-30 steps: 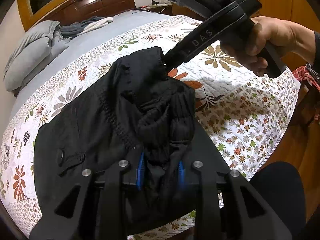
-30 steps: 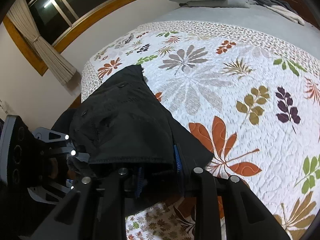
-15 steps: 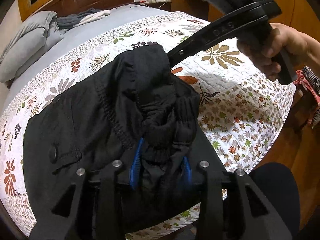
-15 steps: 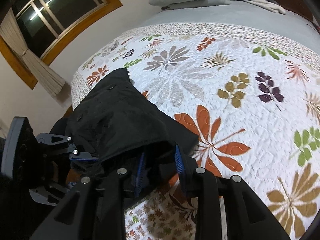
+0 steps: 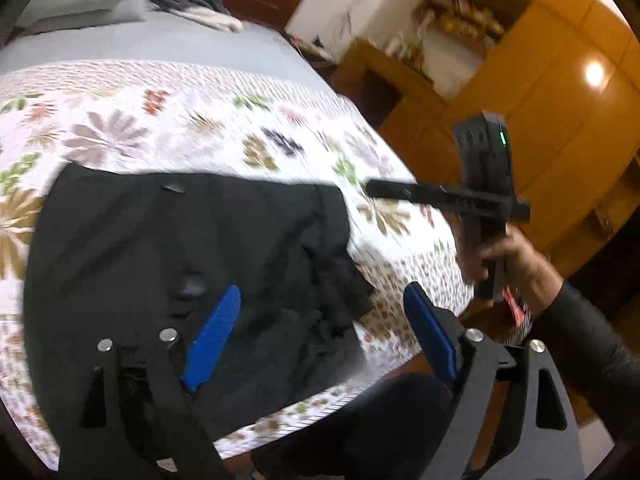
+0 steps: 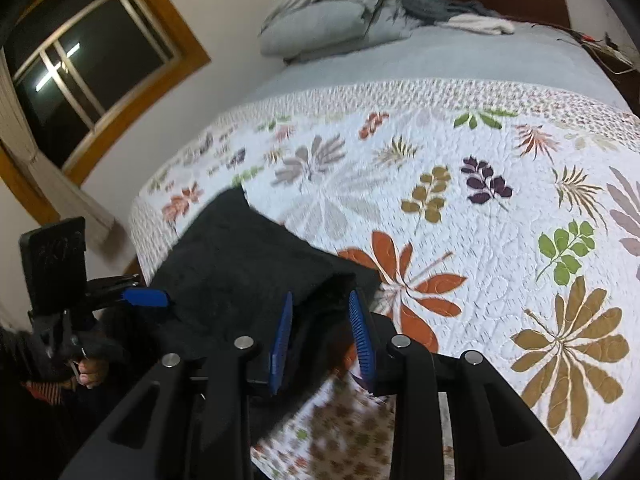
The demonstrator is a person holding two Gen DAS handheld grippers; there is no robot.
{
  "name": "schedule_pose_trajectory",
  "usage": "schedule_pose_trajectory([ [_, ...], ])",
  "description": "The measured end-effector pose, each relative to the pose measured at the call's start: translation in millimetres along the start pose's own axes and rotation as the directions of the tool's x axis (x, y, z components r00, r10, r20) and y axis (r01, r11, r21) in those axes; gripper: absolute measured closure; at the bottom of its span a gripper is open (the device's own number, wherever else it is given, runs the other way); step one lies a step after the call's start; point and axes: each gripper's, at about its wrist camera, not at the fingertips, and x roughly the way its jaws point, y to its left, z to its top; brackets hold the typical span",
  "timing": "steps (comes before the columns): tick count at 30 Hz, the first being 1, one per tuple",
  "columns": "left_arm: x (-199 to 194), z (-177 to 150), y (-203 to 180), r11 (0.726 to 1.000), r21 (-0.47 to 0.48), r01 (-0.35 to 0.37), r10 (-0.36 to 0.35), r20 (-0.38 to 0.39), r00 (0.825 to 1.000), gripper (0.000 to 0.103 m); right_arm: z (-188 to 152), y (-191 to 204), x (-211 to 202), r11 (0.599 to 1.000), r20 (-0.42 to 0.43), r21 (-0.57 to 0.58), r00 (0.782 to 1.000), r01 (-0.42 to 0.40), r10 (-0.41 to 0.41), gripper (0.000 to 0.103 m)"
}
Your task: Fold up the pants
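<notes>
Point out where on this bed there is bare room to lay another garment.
Free: the floral quilt between the black pants and the grey sheet, and rightward from the pants. Crowded: the near-left corner under the pants, and the headboard end with the pillows and loose clothes.

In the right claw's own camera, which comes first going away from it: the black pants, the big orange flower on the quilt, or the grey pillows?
1. Black pants, right at the right claw.
2. Orange flower, just beyond, to the right.
3. Grey pillows, far end of the bed.
</notes>
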Motion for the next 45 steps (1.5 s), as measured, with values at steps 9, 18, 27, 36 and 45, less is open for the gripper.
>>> schedule_pose_trajectory([
  [9, -20, -8, 78, 0.989, -0.123, -0.088, 0.088, -0.003, 0.996, 0.014, 6, 34, 32, 0.985, 0.062, 0.061, 0.986, -0.158, 0.155, 0.070],
  [18, -17, -18, 115, 0.976, -0.215, -0.040, 0.038, -0.012, 0.999, 0.013, -18, 10, 69, 0.974, -0.011, 0.206, 0.995, -0.096, 0.101, 0.070],
  [27, -64, -21, 136, 0.949, -0.315, 0.025, -0.002, 0.072, 0.997, 0.012, -58, 69, 21, 0.967, 0.120, 0.202, 0.984, -0.158, 0.135, 0.065],
  [36, -89, -38, 174, 0.915, -0.403, 0.026, -0.004, 0.055, 0.998, 0.012, -103, 49, 53, 0.938, 0.082, 0.330, 0.993, -0.106, 0.083, 0.072],
  [45, -69, -27, 227, 0.832, -0.540, 0.129, -0.158, -0.006, 0.987, 0.010, -101, 43, 11, 0.882, 0.131, 0.442, 0.985, -0.161, 0.115, 0.006],
])
